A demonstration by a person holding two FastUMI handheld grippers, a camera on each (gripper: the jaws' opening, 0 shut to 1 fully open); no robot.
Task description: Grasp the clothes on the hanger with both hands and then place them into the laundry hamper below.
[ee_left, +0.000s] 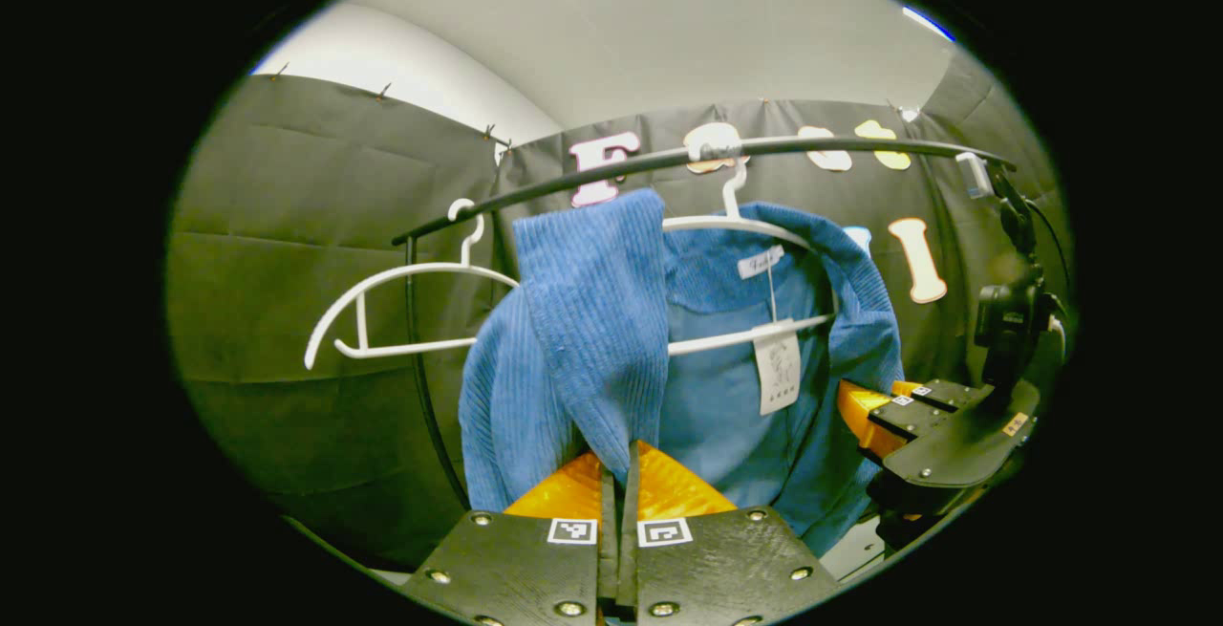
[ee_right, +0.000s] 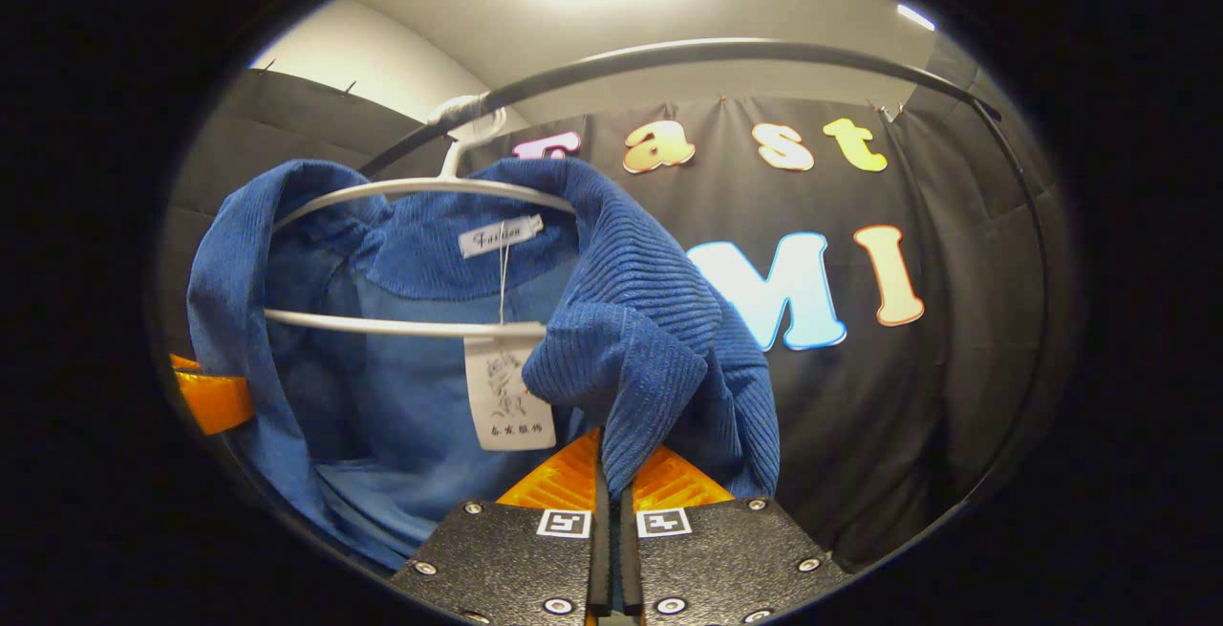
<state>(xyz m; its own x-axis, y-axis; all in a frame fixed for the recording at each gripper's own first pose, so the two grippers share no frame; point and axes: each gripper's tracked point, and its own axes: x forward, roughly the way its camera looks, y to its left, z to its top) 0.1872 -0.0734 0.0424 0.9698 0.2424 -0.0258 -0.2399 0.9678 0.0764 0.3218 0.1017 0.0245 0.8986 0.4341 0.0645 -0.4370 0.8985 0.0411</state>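
Booth wall point(ee_left: 287, 253): dark cloth behind everything, with a pale ceiling above it.

Rail point(ee_left: 669, 162): a dark curved bar running across the top of both views; the hangers hook over it.

Garment point(ee_left: 726, 387): a blue ribbed top, hung on a white hanger point(ee_left: 736, 225) with its neck opening facing the cameras. It hangs above and just ahead of both grippers. A white label sits inside the collar and a paper tag point(ee_left: 779, 368) dangles below it.

Spare hanger point(ee_left: 401, 311): white, bare, on the rail to the left of the garment in the left gripper view.

Left gripper point(ee_left: 621, 459): fingers nearly closed together, pinching a fold of the garment's shoulder that is drawn up and forward from the hanger.

Right gripper point(ee_right: 611, 473): fingers likewise drawn narrow, clamped on a bunched fold of the opposite shoulder point(ee_right: 640, 349). In the left gripper view it appears at the right edge, at the far side of the garment.

Key relation: the hanger's long axis runs side to side between the two grippers, one shoulder held by each. Neither hand is clearly nearer. The cloth drapes over the hanger ends, so it likely has to come up and off toward the cameras before going down.

Hamper: its place is given as below; I cannot judge it here.
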